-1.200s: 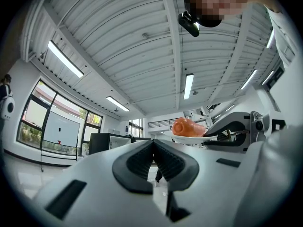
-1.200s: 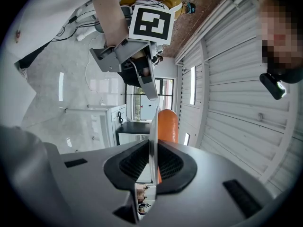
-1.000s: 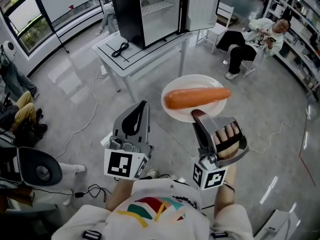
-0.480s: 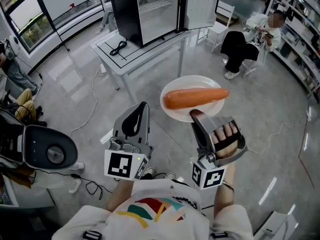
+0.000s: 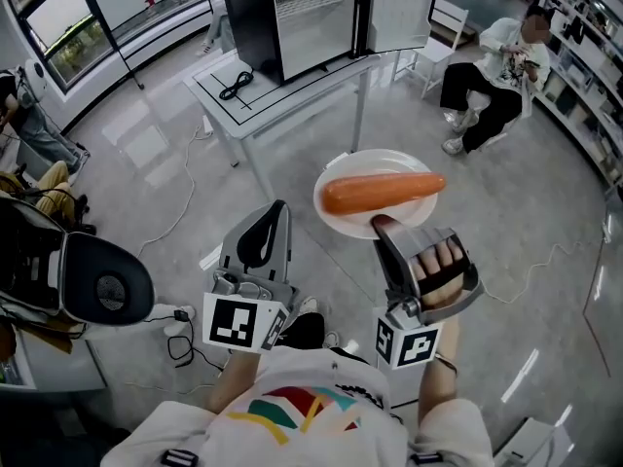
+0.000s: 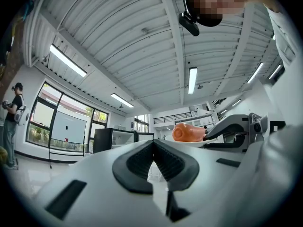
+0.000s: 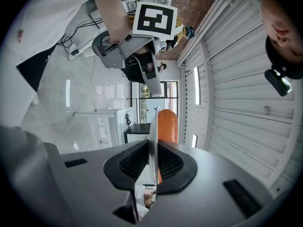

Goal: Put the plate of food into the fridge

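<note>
left claw (image 5: 273, 212) closed, empty; right claw (image 5: 384, 225) pinches just the near rim of the plate (image 5: 343, 218), held in the air. a tilt could roll the loose sausage (image 5: 382, 191) off before the open fridge (image 5: 249, 17) on the far counter (image 5: 282, 97).

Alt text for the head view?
The right gripper holds a white plate with a sausage by its rim. The left gripper, jaws shut and empty, is beside it; an open fridge stands on a table ahead.
</note>
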`<action>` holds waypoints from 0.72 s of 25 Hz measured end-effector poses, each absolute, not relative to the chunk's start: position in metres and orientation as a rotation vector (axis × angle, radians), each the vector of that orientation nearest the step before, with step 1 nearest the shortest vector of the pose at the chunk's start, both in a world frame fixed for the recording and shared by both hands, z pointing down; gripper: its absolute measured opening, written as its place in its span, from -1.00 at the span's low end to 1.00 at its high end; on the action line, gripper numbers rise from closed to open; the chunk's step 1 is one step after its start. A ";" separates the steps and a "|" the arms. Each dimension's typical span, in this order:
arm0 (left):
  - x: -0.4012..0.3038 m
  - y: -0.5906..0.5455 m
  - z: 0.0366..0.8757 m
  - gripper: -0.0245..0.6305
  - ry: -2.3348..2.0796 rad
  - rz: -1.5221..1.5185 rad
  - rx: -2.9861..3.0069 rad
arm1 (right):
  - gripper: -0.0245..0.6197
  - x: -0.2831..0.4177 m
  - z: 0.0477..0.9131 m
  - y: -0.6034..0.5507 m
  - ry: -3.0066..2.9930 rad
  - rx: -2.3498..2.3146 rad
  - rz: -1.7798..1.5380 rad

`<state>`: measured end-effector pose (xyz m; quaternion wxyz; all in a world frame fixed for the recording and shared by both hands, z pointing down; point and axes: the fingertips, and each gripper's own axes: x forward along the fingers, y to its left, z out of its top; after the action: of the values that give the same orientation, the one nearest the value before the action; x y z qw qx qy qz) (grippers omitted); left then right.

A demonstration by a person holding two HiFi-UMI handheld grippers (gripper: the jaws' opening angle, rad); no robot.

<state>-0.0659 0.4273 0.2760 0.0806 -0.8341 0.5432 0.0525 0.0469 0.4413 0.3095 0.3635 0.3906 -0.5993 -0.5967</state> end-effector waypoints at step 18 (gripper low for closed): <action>-0.051 0.289 0.282 -0.91 1.591 0.242 -2.512 | -0.80 0.060 0.311 0.321 -1.495 1.002 -1.543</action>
<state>-0.0507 0.2893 0.2821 0.0790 -0.8393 0.5317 0.0809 0.0597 0.3209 0.3113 0.3760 0.3915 -0.5844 -0.6032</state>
